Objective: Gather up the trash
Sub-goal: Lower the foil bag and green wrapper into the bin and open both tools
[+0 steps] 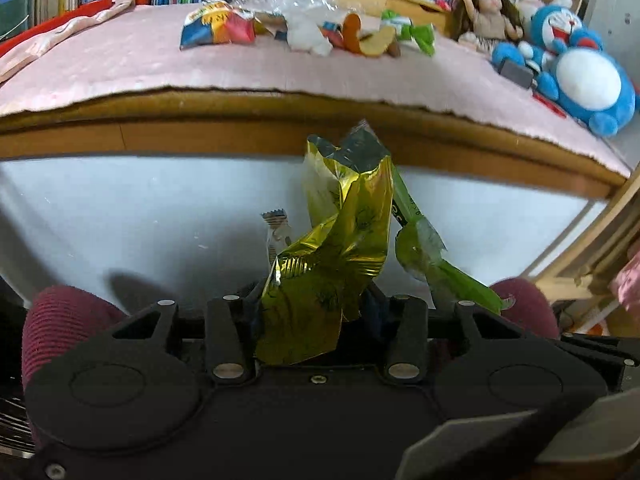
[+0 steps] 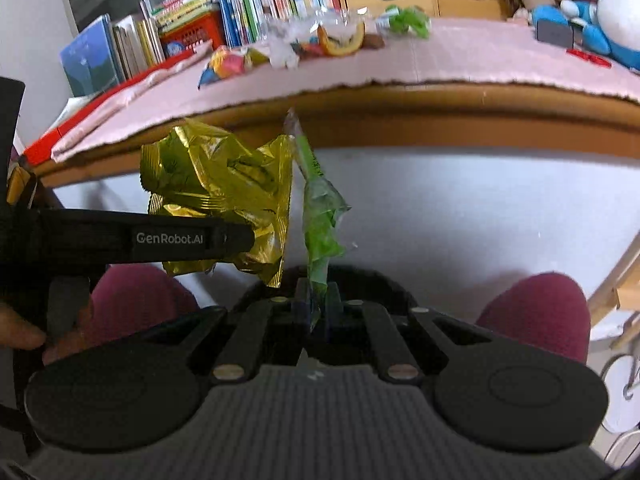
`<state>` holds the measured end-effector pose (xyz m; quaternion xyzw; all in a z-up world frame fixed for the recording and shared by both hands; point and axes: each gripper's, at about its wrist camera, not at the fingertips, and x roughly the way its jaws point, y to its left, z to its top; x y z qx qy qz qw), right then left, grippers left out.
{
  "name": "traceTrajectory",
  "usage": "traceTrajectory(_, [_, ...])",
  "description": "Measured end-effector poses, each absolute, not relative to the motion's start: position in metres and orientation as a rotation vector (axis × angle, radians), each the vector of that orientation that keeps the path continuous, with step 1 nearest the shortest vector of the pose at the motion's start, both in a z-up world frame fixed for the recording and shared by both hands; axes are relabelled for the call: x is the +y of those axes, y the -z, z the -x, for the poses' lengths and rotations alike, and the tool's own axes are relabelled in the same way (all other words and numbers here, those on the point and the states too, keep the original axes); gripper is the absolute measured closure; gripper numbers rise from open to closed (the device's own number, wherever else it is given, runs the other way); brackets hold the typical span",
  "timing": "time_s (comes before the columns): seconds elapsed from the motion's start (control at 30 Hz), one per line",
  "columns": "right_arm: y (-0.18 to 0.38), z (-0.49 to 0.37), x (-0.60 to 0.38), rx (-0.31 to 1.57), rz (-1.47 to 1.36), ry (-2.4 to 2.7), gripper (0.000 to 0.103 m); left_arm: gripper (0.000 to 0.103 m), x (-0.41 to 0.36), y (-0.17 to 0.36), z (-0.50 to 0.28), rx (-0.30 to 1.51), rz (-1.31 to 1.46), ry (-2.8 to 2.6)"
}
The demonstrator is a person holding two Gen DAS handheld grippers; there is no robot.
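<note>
A crumpled gold foil wrapper stands up out of my left gripper, which is shut on it below the desk's edge. A small silver wrapper strip sticks up beside it. To its right hangs a green plastic wrapper. In the right wrist view that green wrapper rises from my right gripper, shut on it. The left gripper reaches in from the left with the gold wrapper. More trash lies in a pile at the desk's far side.
A pink mat covers the wooden desk. Books line the back, with a doll and a blue plush toy at the right. A person's knees in maroon cloth sit below, and a hand at the left.
</note>
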<state>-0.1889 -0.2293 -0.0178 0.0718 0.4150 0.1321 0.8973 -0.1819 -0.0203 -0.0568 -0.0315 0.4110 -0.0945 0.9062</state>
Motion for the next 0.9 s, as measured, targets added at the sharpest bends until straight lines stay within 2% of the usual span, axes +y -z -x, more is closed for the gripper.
traceTrajectory(0.4, [0.038, 0.183, -0.227, 1.002, -0.141, -0.249, 0.091, 0.057, -0.029, 0.088, 0.174, 1.018, -0.004, 0.184])
traceTrajectory(0.9, [0.044, 0.174, -0.224, 1.030, -0.150, -0.241, 0.086, 0.057, -0.033, 0.100, 0.162, 1.075, -0.015, 0.195])
